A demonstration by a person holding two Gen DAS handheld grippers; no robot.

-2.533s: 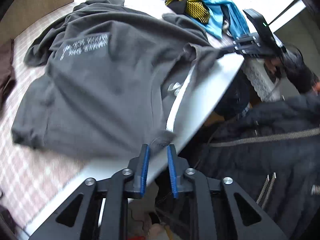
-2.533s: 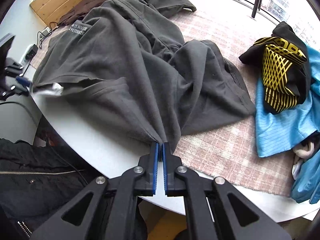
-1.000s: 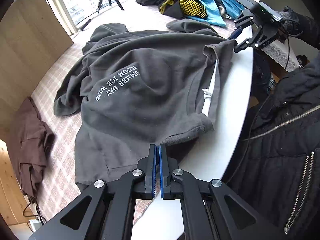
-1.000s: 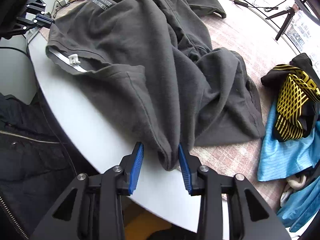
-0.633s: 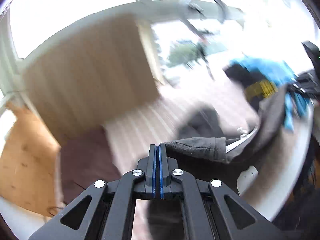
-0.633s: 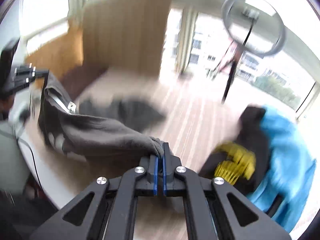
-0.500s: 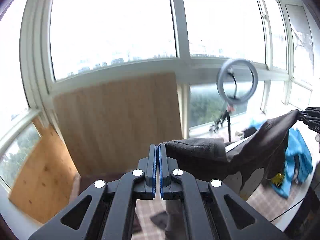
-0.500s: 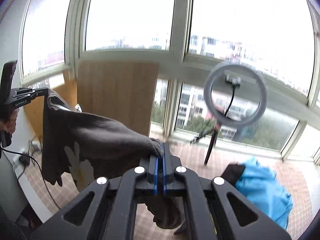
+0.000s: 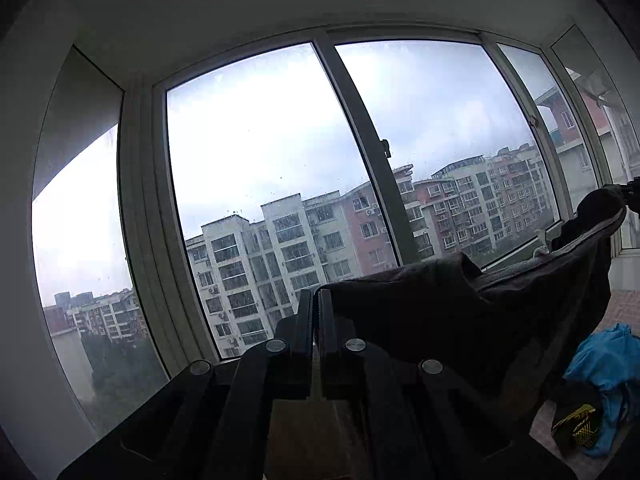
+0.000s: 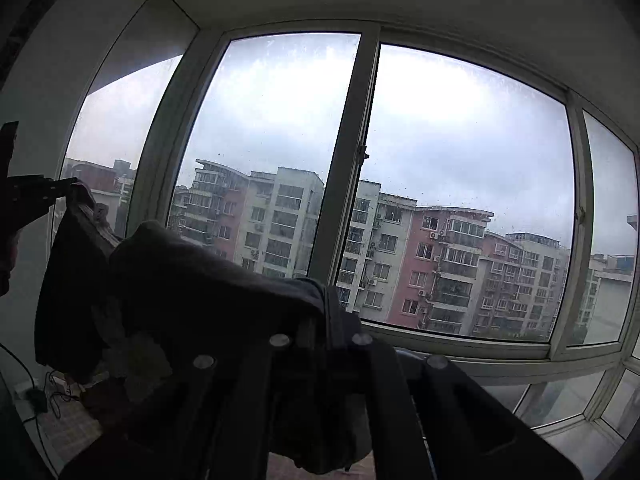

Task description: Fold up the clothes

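Observation:
A dark grey sweatshirt [image 9: 460,312] hangs in the air, stretched between both grippers, in front of tall windows. My left gripper [image 9: 314,300] is shut on one corner of its edge, and the cloth runs off to the right toward the right gripper [image 9: 632,192] at the frame's edge. In the right wrist view my right gripper [image 10: 325,300] is shut on the other corner of the sweatshirt [image 10: 192,280]. The cloth sags to the left, up to the left gripper [image 10: 60,188]. Both grippers point level at the windows.
Large windows [image 9: 280,152] with apartment blocks behind fill both views. A blue garment [image 9: 600,364] and a black-and-yellow one [image 9: 576,426] lie low at the right. Cables [image 10: 52,396] lie on the floor at the lower left.
Both grippers rose from the table and tipped up to level, lifting the sweatshirt off it. The right gripper, open around the hem a second ago, closed on it.

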